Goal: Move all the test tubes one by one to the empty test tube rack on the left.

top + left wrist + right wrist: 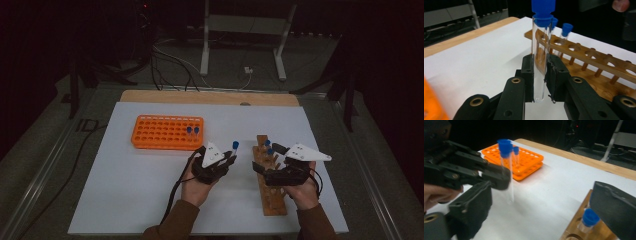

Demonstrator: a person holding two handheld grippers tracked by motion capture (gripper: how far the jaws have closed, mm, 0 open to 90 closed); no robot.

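Tube (539,62) upright, clamped in left tongs (540,75), right tongs (544,202) released beside wooden rack (270,175)

Left gripper (506,185) holds tube (509,170) upright near orange rack (529,162).

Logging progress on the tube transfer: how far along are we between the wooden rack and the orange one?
Done: two blue-capped tubes stand in the orange rack. In hand: the left gripper is shut on a clear tube, upright above the white table, between the racks. Left: two capped tubes stand in the wooden rack; the right gripper is open over them.
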